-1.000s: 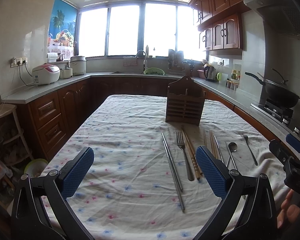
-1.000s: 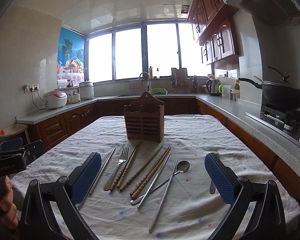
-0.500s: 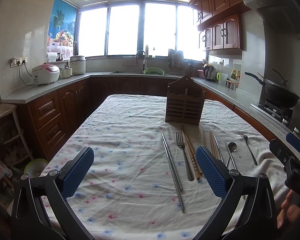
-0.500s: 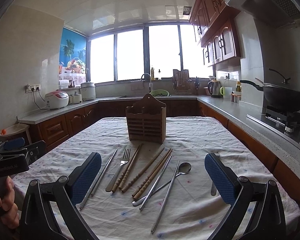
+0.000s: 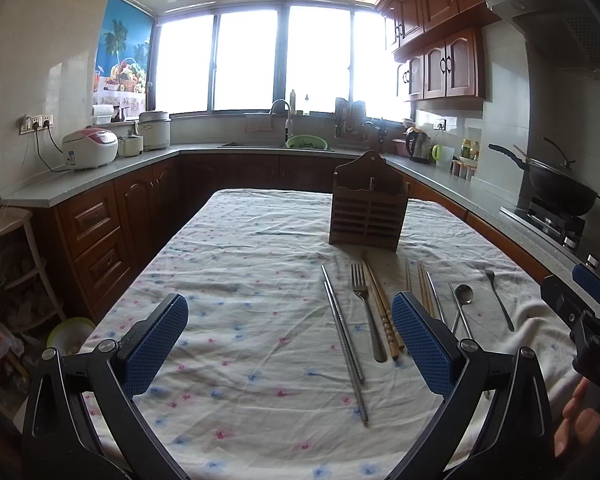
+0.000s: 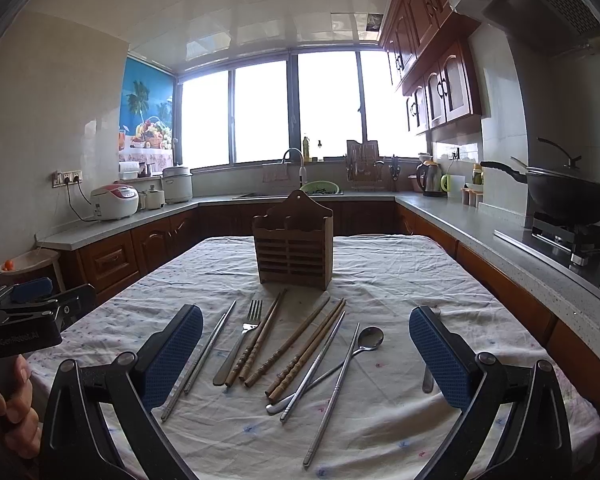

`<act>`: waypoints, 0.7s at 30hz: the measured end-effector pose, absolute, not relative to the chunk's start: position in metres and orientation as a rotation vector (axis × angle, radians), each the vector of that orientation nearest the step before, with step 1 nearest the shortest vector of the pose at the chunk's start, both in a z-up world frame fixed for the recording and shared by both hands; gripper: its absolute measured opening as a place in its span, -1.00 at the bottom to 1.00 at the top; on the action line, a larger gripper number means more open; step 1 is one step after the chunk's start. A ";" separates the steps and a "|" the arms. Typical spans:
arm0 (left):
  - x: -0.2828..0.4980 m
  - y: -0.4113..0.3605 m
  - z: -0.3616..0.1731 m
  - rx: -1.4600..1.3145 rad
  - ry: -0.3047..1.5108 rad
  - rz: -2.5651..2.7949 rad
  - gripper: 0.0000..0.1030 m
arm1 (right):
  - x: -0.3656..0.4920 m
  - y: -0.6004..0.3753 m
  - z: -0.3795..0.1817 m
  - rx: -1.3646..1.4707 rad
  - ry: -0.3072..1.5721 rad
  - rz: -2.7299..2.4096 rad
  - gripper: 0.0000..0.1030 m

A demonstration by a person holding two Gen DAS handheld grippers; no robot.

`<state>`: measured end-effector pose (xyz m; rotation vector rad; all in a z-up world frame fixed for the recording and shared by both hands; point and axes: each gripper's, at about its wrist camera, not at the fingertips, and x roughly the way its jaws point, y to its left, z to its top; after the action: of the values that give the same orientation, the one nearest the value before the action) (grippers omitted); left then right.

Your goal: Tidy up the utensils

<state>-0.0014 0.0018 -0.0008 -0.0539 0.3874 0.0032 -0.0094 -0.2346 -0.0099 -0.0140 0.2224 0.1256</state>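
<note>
Both grippers are hovering with jaws wide apart, empty — the right gripper (image 6: 306, 354) is sitting nearer, utensils (image 6: 284, 344) lying lengthwise toward the holder (image 6: 293, 242), the left gripper (image 5: 290, 344) off beside them.

We saw a floral tablecloth (image 6: 380, 264) draped over the table, wrinkled toward its right edge. On the left counter sat a pink-lidded rice cooker (image 6: 114, 201) beside a white pot (image 6: 177, 183). A black wok (image 6: 568, 196) rested on the stove (image 6: 566, 236) along the right counter, a kettle (image 6: 430, 178) at the far corner.
</note>
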 end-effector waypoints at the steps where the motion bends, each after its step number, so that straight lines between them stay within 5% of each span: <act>1: -0.001 0.002 -0.001 -0.054 0.388 0.002 1.00 | -0.009 -0.234 -0.010 -0.013 0.222 0.126 1.00; 21: 0.029 0.007 -0.007 -0.089 0.479 -0.028 1.00 | 0.010 -0.237 -0.006 0.019 0.278 0.158 1.00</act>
<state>0.0291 0.0069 -0.0073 -0.0892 0.4791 -0.0279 0.0097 -0.2369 -0.0065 0.0188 0.2778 0.1575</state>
